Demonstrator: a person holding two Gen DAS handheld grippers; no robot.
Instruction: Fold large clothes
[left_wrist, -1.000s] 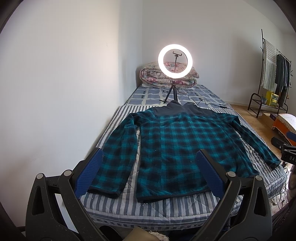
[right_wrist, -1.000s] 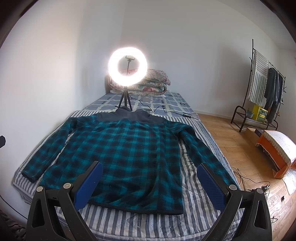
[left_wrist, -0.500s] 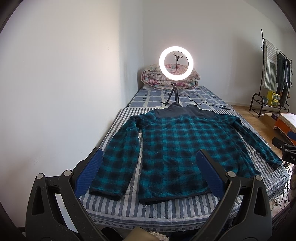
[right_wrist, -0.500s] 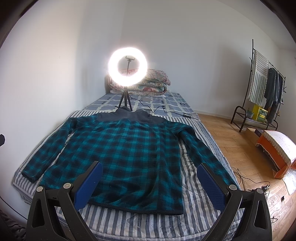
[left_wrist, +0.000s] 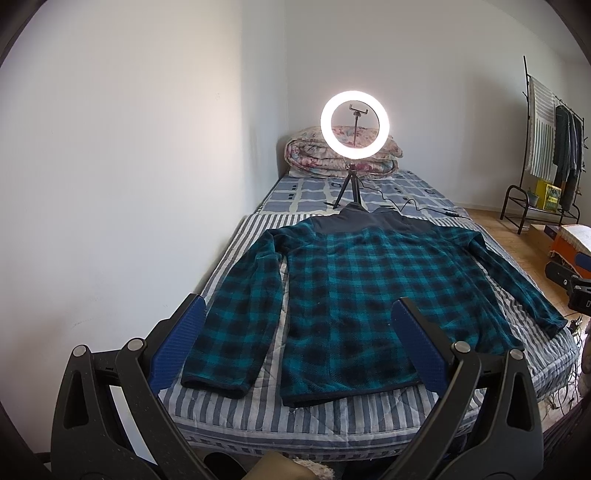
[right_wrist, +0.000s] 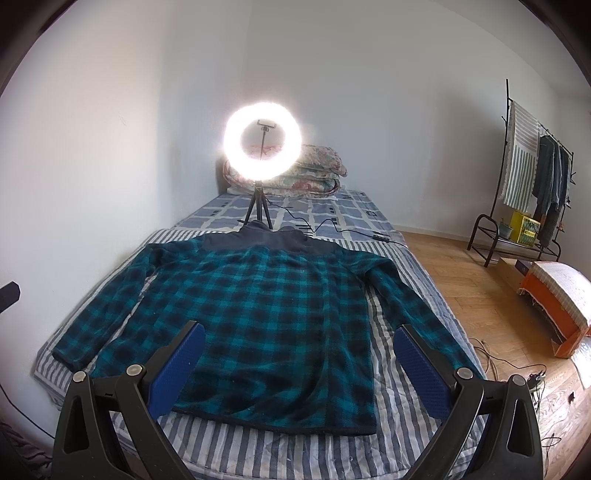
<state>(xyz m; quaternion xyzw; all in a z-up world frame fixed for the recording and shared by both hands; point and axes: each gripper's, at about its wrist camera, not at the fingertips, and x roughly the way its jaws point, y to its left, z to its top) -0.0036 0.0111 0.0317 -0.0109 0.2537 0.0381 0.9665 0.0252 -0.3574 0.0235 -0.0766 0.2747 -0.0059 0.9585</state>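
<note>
A teal and black plaid fleece jacket (left_wrist: 354, 280) (right_wrist: 273, 314) with a dark grey yoke and collar lies flat on the striped bed (left_wrist: 332, 413) (right_wrist: 280, 446), both sleeves spread out to the sides, hem toward me. My left gripper (left_wrist: 299, 314) hovers open above the near left part of the jacket, with nothing between its blue pads. My right gripper (right_wrist: 299, 339) is open too, held above the hem and the right sleeve, apart from the cloth. The right gripper's edge (left_wrist: 576, 291) shows at the far right of the left wrist view.
A lit ring light on a tripod (left_wrist: 354, 122) (right_wrist: 263, 140) stands on the bed just past the collar, its cable (right_wrist: 332, 227) trailing right. Folded quilts (left_wrist: 340, 155) lie at the head. A white wall runs along the left. A clothes rack (right_wrist: 532, 177), orange box (right_wrist: 557, 314) and floor cables stand right.
The left wrist view has drifted slightly left and lower, so the jacket sits a little further right in it. The right gripper and the jacket have not moved.
</note>
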